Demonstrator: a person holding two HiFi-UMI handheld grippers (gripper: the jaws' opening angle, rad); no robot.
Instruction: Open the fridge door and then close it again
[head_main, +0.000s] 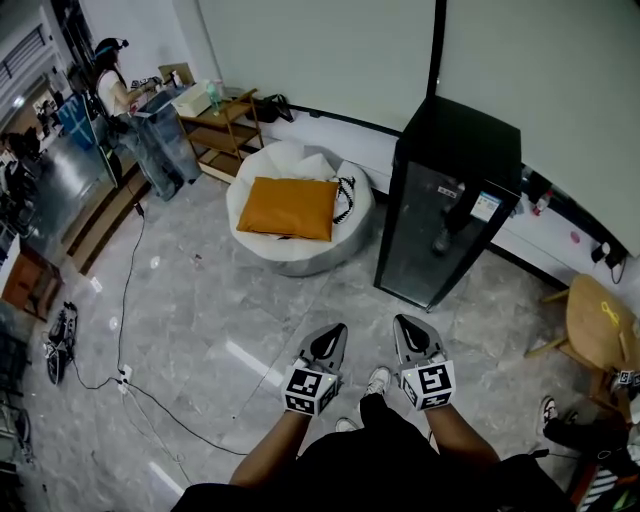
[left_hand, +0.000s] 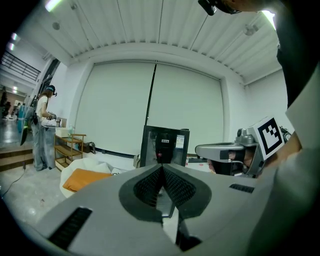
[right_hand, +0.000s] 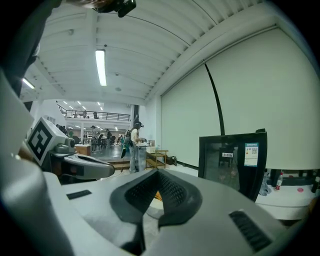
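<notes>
A small black fridge (head_main: 452, 205) with a glass door stands shut against the far wall, ahead and to the right. It also shows as the fridge (left_hand: 164, 145) in the left gripper view and the fridge (right_hand: 233, 157) at the right of the right gripper view. My left gripper (head_main: 329, 339) and right gripper (head_main: 414, 331) are held side by side over the floor, well short of the fridge. Both are shut with nothing between the jaws; the pads meet at the left gripper (left_hand: 162, 171) and the right gripper (right_hand: 156, 175).
A white beanbag (head_main: 300, 215) with an orange cushion (head_main: 288, 207) lies left of the fridge. A wooden stool (head_main: 598, 320) stands at the right. A cable (head_main: 128, 300) runs across the floor at the left. A person (head_main: 112, 90) stands by a shelf (head_main: 222, 125) far left.
</notes>
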